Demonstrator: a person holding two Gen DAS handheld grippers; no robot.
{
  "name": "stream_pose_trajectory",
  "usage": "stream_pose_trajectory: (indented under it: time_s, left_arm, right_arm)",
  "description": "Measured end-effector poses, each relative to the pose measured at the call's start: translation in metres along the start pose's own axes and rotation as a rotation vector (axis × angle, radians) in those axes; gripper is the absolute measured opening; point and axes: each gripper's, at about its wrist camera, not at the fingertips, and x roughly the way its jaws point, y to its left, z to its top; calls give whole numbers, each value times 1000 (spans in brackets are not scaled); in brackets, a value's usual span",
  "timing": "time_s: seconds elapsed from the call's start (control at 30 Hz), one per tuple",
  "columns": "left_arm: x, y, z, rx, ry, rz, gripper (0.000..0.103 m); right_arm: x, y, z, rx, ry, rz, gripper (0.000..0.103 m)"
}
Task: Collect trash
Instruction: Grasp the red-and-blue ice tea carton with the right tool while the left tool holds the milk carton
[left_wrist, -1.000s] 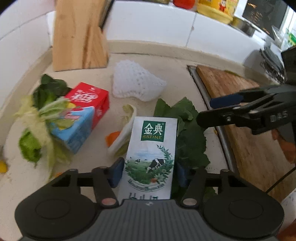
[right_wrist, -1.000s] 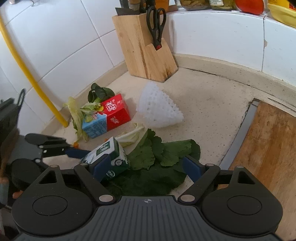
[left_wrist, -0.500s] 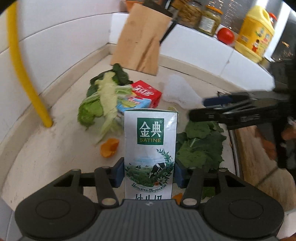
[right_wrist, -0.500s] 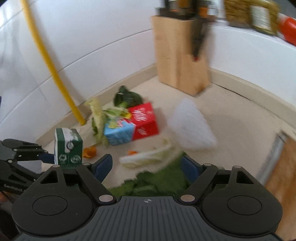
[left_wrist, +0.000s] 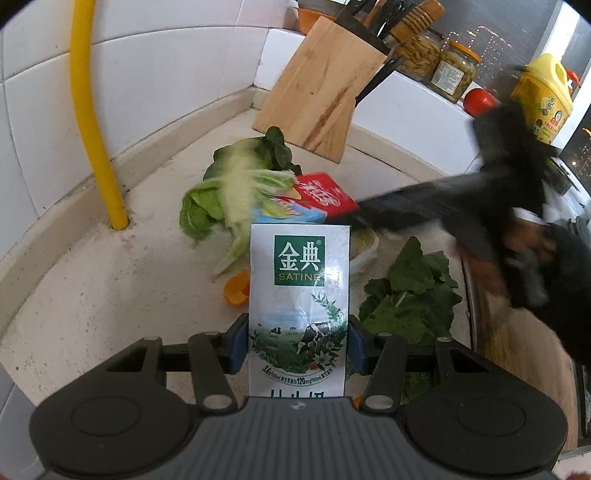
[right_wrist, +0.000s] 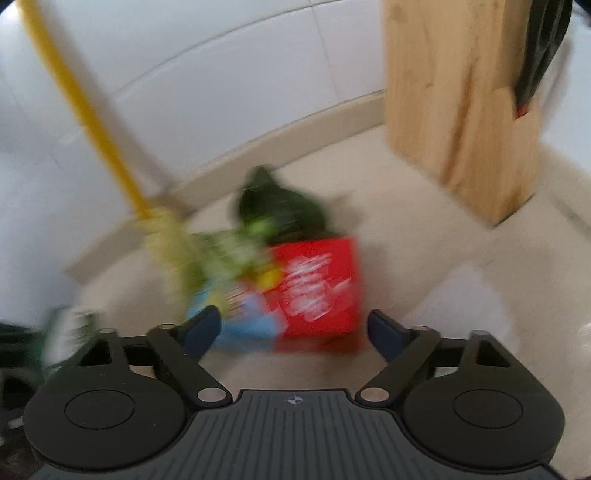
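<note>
A speckled beige worktop (left_wrist: 92, 295) meets white tiled walls, with a wooden knife block (left_wrist: 321, 88) at the back. In front of the block lies a red and blue carton (right_wrist: 295, 295), half under cabbage leaves (left_wrist: 229, 192) — the right gripper (right_wrist: 293, 328) hovers over it, jaws spread wide and empty (view blurred). Nearer than the block, the left gripper (left_wrist: 297, 341) pinches an upright white milk carton (left_wrist: 299, 295).

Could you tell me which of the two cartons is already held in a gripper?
The white milk carton, clamped between the left gripper pads. The red and blue carton lies on the counter, ungripped.
</note>
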Motion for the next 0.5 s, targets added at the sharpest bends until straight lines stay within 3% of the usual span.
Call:
stream_pose_trajectory:
  time_s: [0.2, 0.37, 0.5]
  left_arm:
    - [1, 8, -1, -18, 5, -14, 46]
    - [4, 12, 2, -54, -4, -14, 46]
    - [3, 11, 7, -25, -8, 11, 46]
  right_arm:
    - [-62, 61, -40, -181, 32, 189, 91]
    - [-68, 76, -35, -350, -30, -70, 103]
    - [-26, 67, -11, -412, 55, -93, 103]
